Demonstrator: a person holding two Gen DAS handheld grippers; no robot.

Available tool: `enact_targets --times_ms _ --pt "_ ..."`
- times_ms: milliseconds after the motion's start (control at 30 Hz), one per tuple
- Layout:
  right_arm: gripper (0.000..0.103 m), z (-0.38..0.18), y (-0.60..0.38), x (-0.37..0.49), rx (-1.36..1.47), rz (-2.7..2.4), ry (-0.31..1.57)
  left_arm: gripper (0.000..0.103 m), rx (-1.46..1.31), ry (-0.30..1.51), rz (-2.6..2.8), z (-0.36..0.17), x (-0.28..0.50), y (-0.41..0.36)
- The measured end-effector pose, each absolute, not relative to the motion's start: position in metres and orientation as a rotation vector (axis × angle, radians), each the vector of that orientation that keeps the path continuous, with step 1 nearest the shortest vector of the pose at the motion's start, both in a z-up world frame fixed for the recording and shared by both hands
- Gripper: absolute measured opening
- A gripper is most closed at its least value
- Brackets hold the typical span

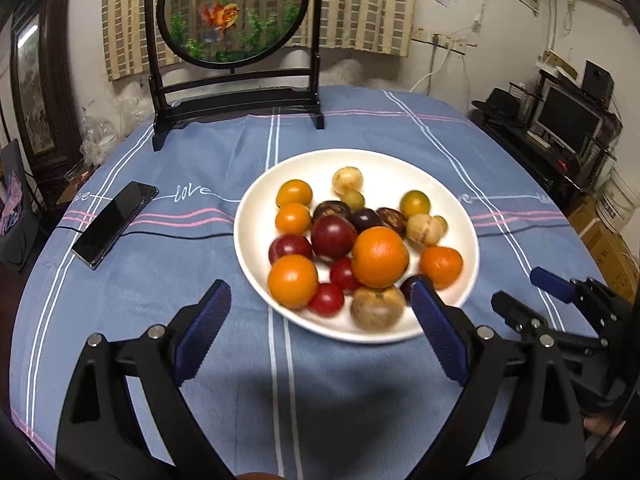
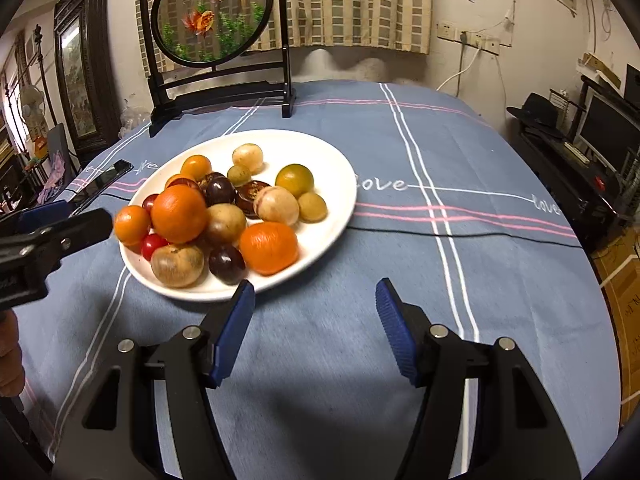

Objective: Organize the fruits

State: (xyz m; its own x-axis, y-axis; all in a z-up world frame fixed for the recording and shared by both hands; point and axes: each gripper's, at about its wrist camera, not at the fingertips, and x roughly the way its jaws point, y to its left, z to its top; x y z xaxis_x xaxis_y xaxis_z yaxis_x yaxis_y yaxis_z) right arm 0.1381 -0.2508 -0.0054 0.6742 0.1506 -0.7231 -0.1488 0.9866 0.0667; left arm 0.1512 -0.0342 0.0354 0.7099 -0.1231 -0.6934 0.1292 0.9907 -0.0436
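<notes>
The table [image 1: 168, 288], covered with a blue cloth striped in white and pink, carries everything, and the white plate [image 1: 256, 240] near its middle serves as the landmark. Behind the plate, at the table's far edge, stands a round screen [image 1: 234, 12] painted with goldfish in a dark wooden stand. To the left of the plate, well apart from it, lies a black phone [image 1: 114, 224] with a thin black cord running past the plate across the cloth. The fruits are all heaped on the plate: a big orange [image 1: 379, 257] near its middle, a smaller orange one [image 1: 293, 281] at the front left, a brownish one [image 1: 377, 306] at the front rim, dark plums [image 1: 334, 237] and small red tomatoes [image 1: 327, 299] among them. The left tongs [image 1: 322, 296] hang just in front of the plate, spread wide with nothing between them. The right tongs [image 2: 316, 300] hover in front of the plate's right side, parted and empty.
</notes>
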Motion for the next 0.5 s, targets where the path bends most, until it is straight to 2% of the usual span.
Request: enact_targets --times_ms 200,500 --pt "0.064 -0.009 -0.257 0.125 -0.002 0.15 0.833 0.098 0.01 0.782 -0.151 0.03 0.136 -0.035" --pt "0.064 -0.02 -0.259 0.12 -0.021 0.125 0.877 0.098 0.013 0.797 -0.106 0.018 0.128 -0.025"
